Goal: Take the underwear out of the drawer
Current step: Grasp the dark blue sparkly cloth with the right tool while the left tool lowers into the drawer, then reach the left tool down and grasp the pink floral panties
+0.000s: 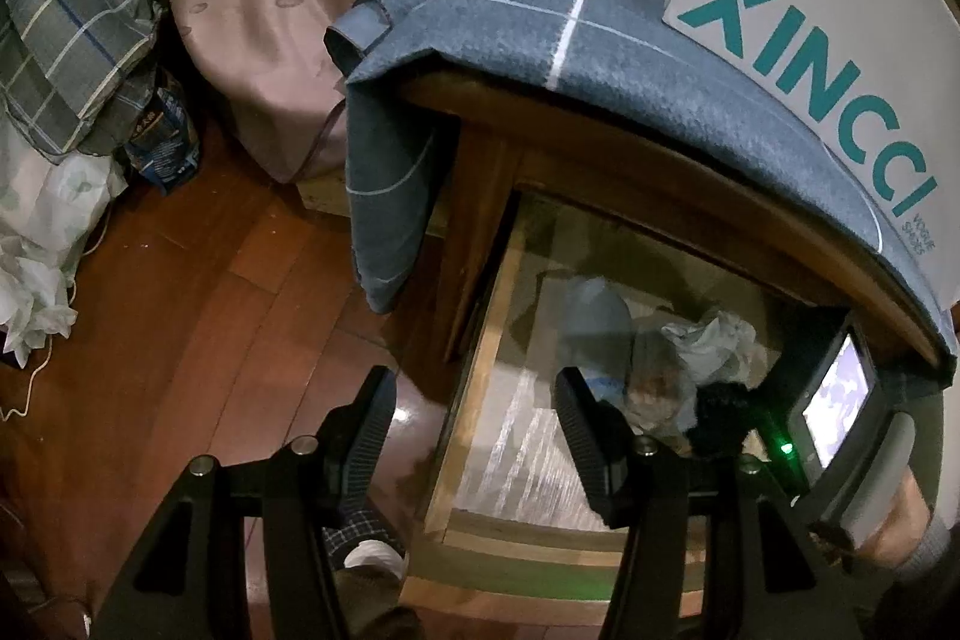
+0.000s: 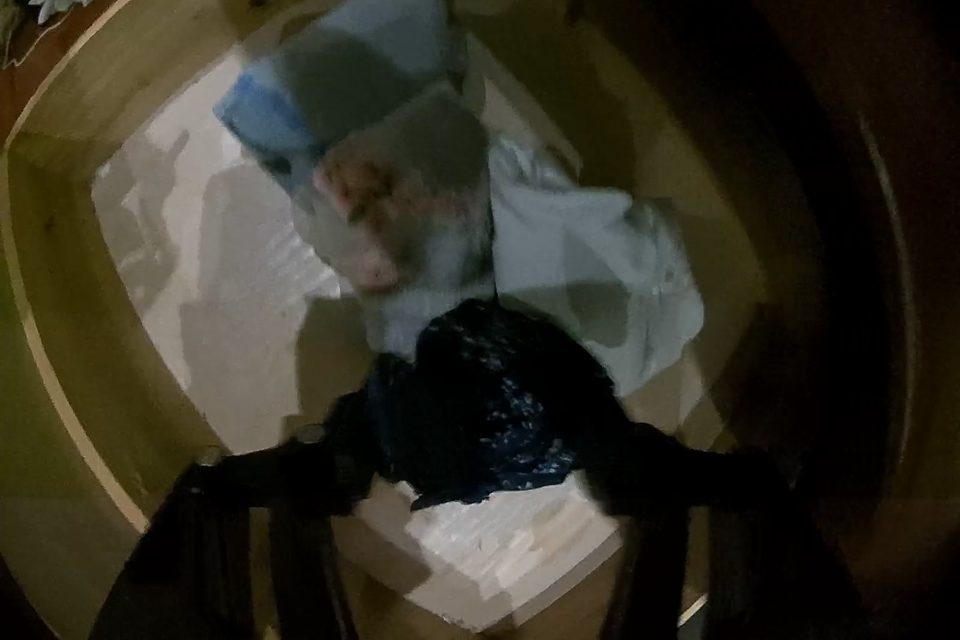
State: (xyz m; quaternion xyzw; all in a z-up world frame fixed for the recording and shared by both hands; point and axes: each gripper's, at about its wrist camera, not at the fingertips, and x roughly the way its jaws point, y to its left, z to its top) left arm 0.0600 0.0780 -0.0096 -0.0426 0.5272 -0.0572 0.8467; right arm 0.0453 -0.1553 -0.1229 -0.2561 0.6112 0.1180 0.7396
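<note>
The right tool [image 2: 480, 436] pinches dark patterned underwear [image 2: 480, 400] inside the open wooden drawer [image 2: 78, 280], among folded pale clothes [image 2: 384, 142], while the left tool [image 1: 474, 436] hangs spread and empty over the drawer's edge.

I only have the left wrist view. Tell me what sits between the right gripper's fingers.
Observer: A dark blue garment with a small pale print lies between the fingers of the right gripper.
Operator: Confirm the grip.
Observer: Cannot; the right wrist view is blurred there.
Operator: Report what is under the garment.
Observer: White drawer liner shows just beneath its near edge.
</note>
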